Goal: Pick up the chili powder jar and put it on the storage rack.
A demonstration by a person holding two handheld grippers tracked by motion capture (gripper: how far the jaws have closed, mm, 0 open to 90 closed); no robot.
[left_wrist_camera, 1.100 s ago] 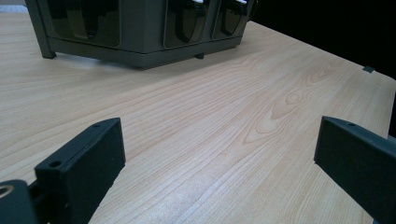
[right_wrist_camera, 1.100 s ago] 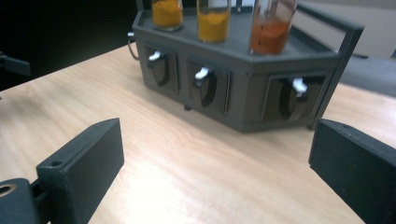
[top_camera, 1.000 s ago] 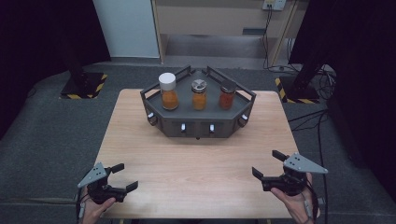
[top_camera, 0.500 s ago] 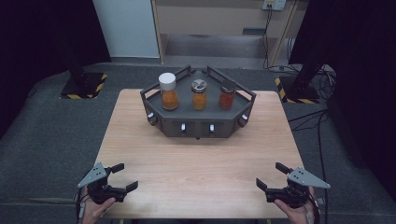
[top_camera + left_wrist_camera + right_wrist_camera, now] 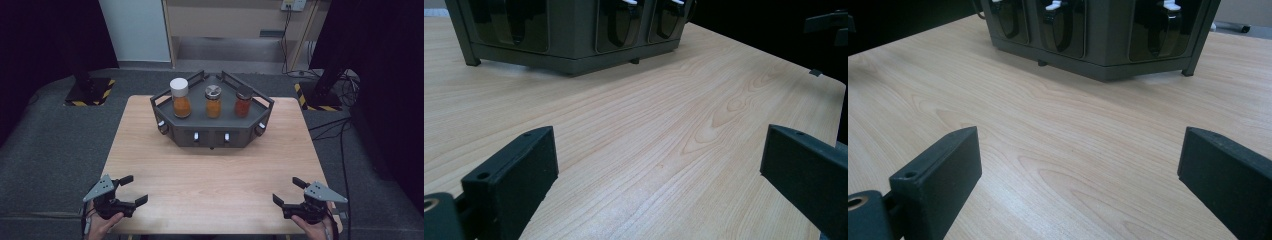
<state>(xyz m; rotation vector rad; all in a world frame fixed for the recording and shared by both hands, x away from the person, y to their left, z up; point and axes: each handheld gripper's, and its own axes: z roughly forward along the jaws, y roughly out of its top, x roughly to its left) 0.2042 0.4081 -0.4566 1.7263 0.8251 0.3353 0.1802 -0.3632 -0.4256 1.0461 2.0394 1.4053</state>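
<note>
A dark grey angular rack stands at the far middle of the wooden table. On its top are three jars: a white-lidded one with orange contents, a metal-lidded one and a dark-lidded red one. My left gripper is open near the front left corner, nothing between its jaws. My right gripper is open near the front right corner, also empty. In the left gripper view the left gripper faces the rack across bare wood. The right gripper likewise faces the rack.
Grey carpet surrounds the table. Black stands with yellow-striped bases sit at the back left and back right, with cables on the floor at the right. A pale cabinet stands behind.
My right gripper has drawn back toward the front edge and a little lower in the high view. The left gripper has barely moved. Both stay open.
</note>
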